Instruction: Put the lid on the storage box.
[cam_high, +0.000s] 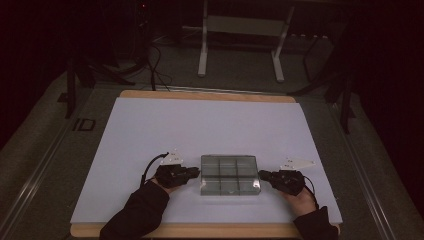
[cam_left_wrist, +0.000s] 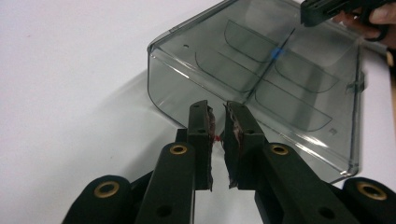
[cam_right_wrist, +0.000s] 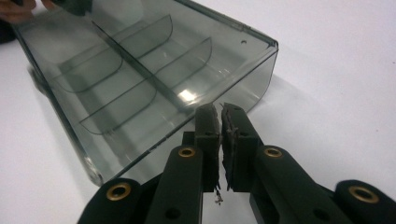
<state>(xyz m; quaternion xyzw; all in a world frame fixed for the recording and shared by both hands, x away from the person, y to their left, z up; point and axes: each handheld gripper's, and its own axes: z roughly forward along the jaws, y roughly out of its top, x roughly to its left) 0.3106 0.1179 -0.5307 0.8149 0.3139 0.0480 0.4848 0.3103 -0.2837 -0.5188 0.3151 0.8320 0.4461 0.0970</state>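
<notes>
The clear compartment box lies near the table's near edge, between your left gripper and right gripper, each with jaws nearly closed, holding nothing, tips at a side wall. Push unevenly and the smooth box may slide or twist away. The gripper views reveal curved dividers and a narrow jaw slit; the high view gives overall layout.

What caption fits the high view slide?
Two handheld grippers, left and right, flank a clear divided box.
</notes>
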